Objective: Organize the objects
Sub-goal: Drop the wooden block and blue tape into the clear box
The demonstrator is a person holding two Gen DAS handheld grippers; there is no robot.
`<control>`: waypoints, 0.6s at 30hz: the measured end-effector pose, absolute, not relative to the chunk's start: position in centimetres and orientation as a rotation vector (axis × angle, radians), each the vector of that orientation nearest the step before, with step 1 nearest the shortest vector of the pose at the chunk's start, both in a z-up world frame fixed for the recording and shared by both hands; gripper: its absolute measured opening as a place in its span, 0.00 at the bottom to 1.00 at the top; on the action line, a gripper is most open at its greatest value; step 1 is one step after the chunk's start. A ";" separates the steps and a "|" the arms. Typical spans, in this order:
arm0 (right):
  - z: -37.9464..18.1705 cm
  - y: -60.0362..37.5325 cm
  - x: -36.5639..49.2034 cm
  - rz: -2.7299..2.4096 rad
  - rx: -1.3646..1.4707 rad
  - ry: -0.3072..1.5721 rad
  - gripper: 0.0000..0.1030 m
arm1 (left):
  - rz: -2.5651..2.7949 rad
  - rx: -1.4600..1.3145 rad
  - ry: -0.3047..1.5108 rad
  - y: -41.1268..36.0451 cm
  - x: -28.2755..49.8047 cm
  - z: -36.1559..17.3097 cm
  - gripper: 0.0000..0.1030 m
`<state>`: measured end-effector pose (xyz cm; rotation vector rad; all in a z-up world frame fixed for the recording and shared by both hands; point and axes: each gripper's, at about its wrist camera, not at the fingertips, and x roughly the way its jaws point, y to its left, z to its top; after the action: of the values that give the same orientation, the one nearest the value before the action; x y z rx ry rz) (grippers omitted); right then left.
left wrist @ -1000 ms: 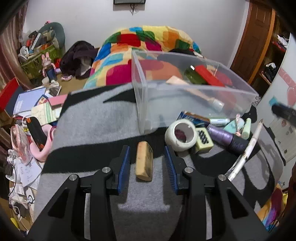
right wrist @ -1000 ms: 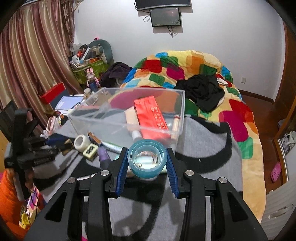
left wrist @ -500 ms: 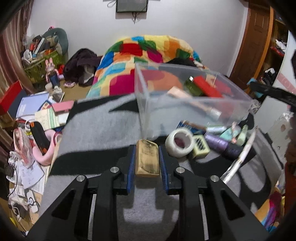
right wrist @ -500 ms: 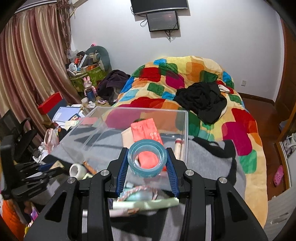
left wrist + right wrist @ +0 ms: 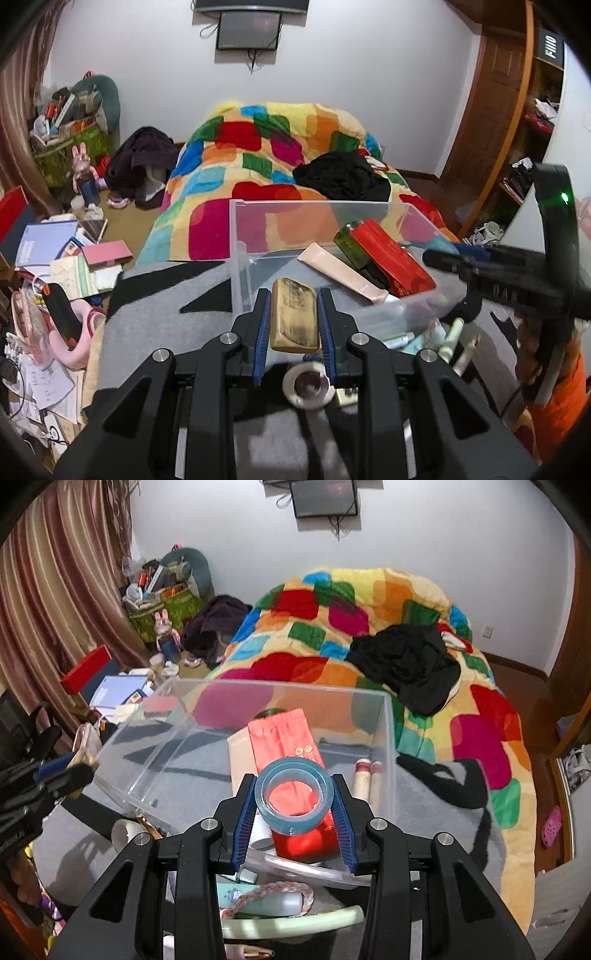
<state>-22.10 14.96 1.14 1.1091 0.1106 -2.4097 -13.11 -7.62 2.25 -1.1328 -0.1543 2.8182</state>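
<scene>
My left gripper (image 5: 294, 325) is shut on a tan rectangular block (image 5: 294, 314) and holds it raised at the near wall of the clear plastic bin (image 5: 240, 236). My right gripper (image 5: 294, 805) is shut on a blue tape roll (image 5: 294, 794) and holds it above the bin's near edge (image 5: 173, 716). Inside the bin lie a red packet (image 5: 288, 738), a beige tube (image 5: 343, 273) and a dark green bottle (image 5: 347, 236). The right gripper also shows at the right of the left wrist view (image 5: 443, 256).
A white tape roll (image 5: 306, 386) lies on the grey blanket (image 5: 155, 325) below my left gripper. Tubes, a braided band (image 5: 269, 895) and a pale green stick (image 5: 291, 925) lie by the bin. A colourful quilt (image 5: 369, 602) covers the bed behind. Books and clutter (image 5: 74, 258) lie at left.
My left gripper closed on the tan block and lifted it toward the bin. My right gripper carried the blue tape roll up and over the bin's edge.
</scene>
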 end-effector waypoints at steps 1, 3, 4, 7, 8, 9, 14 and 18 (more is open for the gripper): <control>0.9 14.8 -22.2 -2.403 1.118 0.115 0.35 | 2.817 -1.140 -0.157 -7.5 -13.4 2.1 0.23; 0.4 14.3 -22.3 -2.386 1.131 0.121 0.35 | 2.819 -1.167 -0.149 -7.3 -14.4 1.7 0.23; 0.2 14.1 -22.4 -2.380 1.136 0.126 0.35 | 2.818 -1.175 -0.146 -7.2 -14.6 1.6 0.23; -0.4 13.4 -22.4 -2.363 1.147 0.152 0.35 | 2.806 -1.202 -0.143 -6.9 -15.3 1.1 0.23; -0.5 13.2 -22.4 -2.358 1.150 0.162 0.35 | 2.799 -1.208 -0.144 -6.8 -15.5 0.9 0.23; -0.5 13.1 -22.3 -2.364 1.143 0.168 0.38 | 2.795 -1.210 -0.144 -6.7 -15.5 0.9 0.23; 0.1 13.8 -22.0 -2.364 1.125 0.146 0.56 | 2.793 -1.191 -0.121 -6.1 -14.9 1.1 0.23; 0.9 14.4 -21.1 -2.380 1.101 0.149 0.56 | 2.792 -1.170 -0.109 -5.8 -14.0 1.6 0.28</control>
<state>-21.13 14.43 0.87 1.1011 0.1486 -2.3803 -13.96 -5.80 1.64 -1.1698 -0.1091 2.7924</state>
